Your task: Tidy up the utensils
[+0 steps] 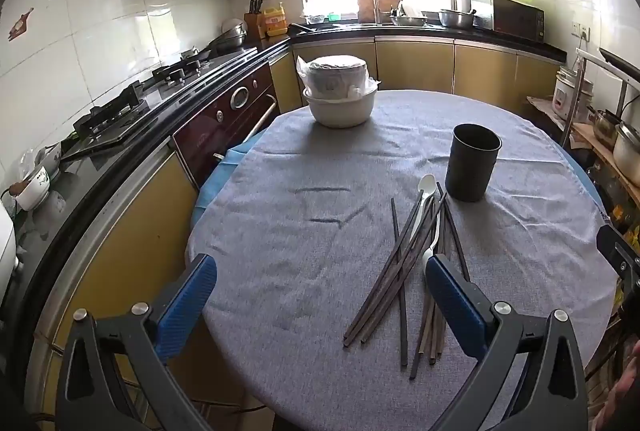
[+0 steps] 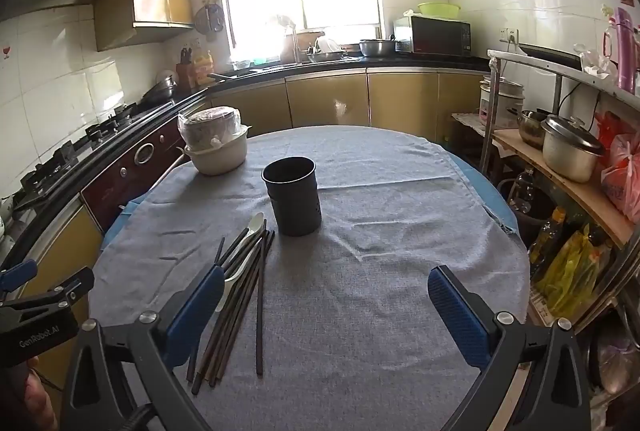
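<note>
In the left wrist view, the left tool (image 1: pixel 320 287) is seen with its blue-padded fingers (image 1: pixel 188 295) spread as wide as they go and nothing between them, held above the near edge of the round table covered with a grey woven cloth (image 1: pixel 304 231). Ahead of its left finger and well beyond it, at the far side of the table, a cream ceramic bowl with plastic-wrapped bowls stacked in it (image 1: pixel 340 99) is seen. Just ahead of its right finger, a loose bundle of dark wooden chopsticks (image 1: pixel 400 279) is spread on the cloth, with two white plastic spoons (image 1: pixel 425 191) lying among them; the near ends of some sticks are hidden behind that finger. Beyond the bundle, near its far tips, a black cylindrical metal utensil holder (image 1: pixel 472 163) stands upright and looks empty from here. In the right wrist view, the right tool (image 2: pixel 326 291) is likewise released, fingers (image 2: pixel 460 315) wide apart over bare cloth. The chopstick bundle lies at and partly behind its left finger, the black holder stands ahead of the gap, slightly left of centre, and the stacked bowls are further off to the left.
</note>
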### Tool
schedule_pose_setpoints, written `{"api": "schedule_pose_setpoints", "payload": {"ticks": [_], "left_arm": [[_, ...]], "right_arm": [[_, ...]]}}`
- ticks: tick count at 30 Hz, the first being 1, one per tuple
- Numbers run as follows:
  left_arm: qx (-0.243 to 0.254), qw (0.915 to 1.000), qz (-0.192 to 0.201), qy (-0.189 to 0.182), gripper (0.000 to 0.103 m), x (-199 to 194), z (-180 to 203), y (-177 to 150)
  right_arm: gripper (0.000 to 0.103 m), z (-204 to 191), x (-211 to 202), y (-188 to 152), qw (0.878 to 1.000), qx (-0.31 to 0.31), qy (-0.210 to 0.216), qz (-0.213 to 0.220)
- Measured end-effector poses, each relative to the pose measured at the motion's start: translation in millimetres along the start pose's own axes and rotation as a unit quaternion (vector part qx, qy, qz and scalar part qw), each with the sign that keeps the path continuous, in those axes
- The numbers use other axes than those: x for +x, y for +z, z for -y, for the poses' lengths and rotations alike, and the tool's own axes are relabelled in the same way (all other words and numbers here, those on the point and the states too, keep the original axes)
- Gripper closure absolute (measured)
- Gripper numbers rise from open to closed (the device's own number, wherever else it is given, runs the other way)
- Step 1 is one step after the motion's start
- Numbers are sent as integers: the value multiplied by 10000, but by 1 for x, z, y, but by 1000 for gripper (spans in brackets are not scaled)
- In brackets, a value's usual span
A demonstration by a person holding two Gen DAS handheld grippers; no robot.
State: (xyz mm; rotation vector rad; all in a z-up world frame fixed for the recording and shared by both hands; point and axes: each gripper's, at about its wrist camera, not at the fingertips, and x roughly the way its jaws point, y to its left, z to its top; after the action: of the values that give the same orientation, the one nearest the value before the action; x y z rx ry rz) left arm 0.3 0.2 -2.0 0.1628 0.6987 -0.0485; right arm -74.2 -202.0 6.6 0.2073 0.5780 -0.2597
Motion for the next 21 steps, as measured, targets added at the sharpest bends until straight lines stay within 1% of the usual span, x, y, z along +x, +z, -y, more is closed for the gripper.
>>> {"api": "schedule_pose_setpoints", "payload": {"ticks": [13, 21], "left_arm": [[18, 10000, -27, -25, 0, 3, 1, 1], [6, 10000, -27, -35, 0, 6, 1, 1]], "right_arm": [[0, 4, 5, 3, 10000, 26, 0, -16], [0, -3, 6, -1, 10000, -10, -12, -28]]}}
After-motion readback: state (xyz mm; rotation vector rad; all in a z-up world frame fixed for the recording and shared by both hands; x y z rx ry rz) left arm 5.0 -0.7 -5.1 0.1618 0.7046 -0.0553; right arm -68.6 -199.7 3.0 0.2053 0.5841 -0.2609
